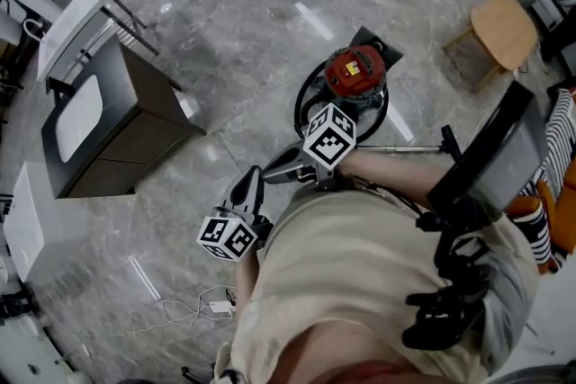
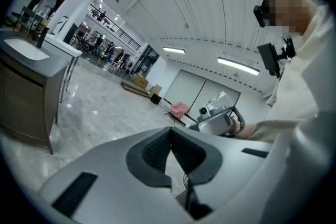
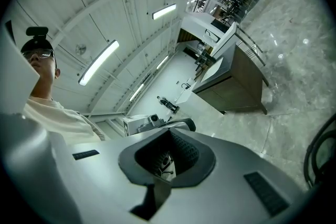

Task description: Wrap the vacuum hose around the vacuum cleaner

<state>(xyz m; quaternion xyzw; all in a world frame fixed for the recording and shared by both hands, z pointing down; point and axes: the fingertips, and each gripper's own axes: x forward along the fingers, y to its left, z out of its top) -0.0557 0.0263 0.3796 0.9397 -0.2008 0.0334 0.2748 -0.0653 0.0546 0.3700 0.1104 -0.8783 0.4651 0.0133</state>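
The red canister vacuum cleaner (image 1: 355,72) stands on the marble floor ahead of me, with its black hose (image 1: 304,96) lying in a loop around it. The metal wand (image 1: 405,148) lies on the floor to the right of the loop. An arc of the hose (image 3: 318,155) shows at the right edge of the right gripper view. My left gripper (image 1: 249,177) (image 2: 170,131) is held near my chest, shut and empty. My right gripper (image 1: 270,172) (image 3: 169,134) is close beside it, also shut with nothing between its pads. Both are well short of the vacuum.
A dark cabinet with a white sink (image 1: 99,117) (image 3: 236,81) stands to the left, beside a white table (image 1: 67,27). A wooden stool (image 1: 504,31) is at the far right. A white cable with a plug (image 1: 214,306) lies on the floor by my feet.
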